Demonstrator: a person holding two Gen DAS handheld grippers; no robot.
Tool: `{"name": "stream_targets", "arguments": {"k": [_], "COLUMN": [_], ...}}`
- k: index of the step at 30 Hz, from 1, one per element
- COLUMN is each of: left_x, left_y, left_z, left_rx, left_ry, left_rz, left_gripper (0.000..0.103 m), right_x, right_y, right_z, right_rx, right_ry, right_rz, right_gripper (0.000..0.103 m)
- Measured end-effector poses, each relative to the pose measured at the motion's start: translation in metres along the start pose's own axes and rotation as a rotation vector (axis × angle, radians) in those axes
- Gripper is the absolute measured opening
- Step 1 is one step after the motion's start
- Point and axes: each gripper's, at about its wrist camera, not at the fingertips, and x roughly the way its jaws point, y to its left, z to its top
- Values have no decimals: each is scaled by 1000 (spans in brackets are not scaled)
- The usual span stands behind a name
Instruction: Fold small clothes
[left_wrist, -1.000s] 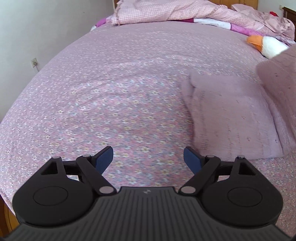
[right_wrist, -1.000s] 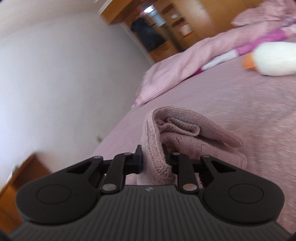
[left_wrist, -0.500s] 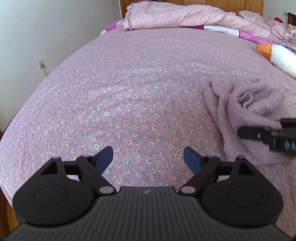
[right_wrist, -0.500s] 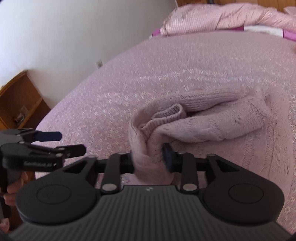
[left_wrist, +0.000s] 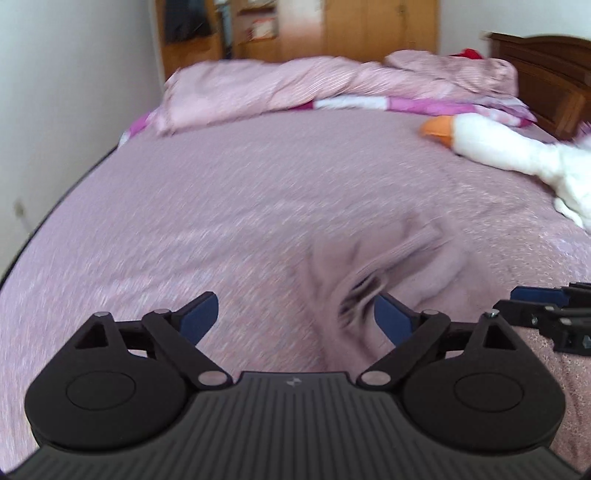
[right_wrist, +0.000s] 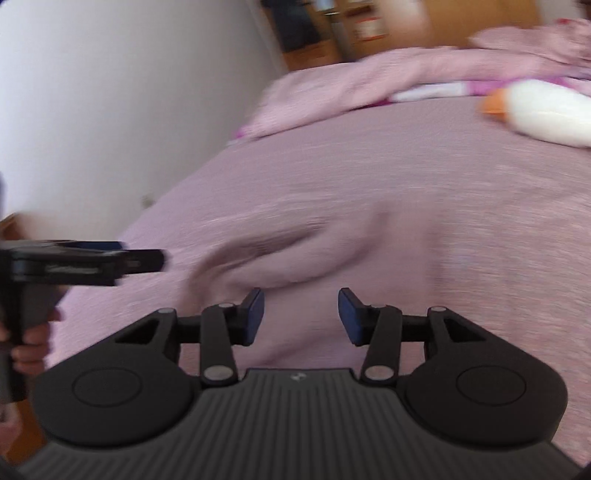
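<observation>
The right gripper (right_wrist: 301, 317) had just let go: half a second earlier its blue fingers pinched the soft pink knitted sweater (left_wrist: 399, 266), and now they stood apart with nothing between them. The sweater had dropped onto the pink flowery bed sheet (left_wrist: 221, 221) in a loose, bunched heap, at about two o'clock from the left gripper (left_wrist: 295, 317) and right in front of the right one. The left gripper's fingers were wide open too, holding nothing. In the left view its right-hand pad sat just at the heap's near edge — the picture was too blurry to tell if it touched. It looked like a fresh start, with the sweater needing to be spread flat before any fold, so the job was only at its beginning. Both pictures were smeared, so the edges and sleeves were hard to pick out. A white stuffed goose with an orange beak (left_wrist: 517, 155) lay at about one o'clock, well apart from the sweater, and a rumpled pink checked blanket (left_wrist: 295, 88) was piled at twelve o'clock at the far end. Neither was in the way — only the sweater's own bunching was.
</observation>
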Motion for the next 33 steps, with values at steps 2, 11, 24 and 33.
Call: {"name": "stream_targets", "arguments": {"k": [2,11,24,33], "left_x": [9,75,132,151], "left_y": [-18,-94,-22,34], "left_z": [6,15,13,-4], "left_rx": [49,394,32,-174], "left_ry": [-14,66,24,95], "left_rz": [-21,-143,3,-6], "left_gripper": [97,97,28,35], "right_x": [-1,17,36,43], "right_y": [-18,-56,-40,-18], "right_z": [-2,-16,-17,-15], "right_rx": [68,222,122,-2], "right_ry": [-7,29,29,40], "right_rz": [-71,-91,6,23], "right_gripper": [48,49,49,48]}}
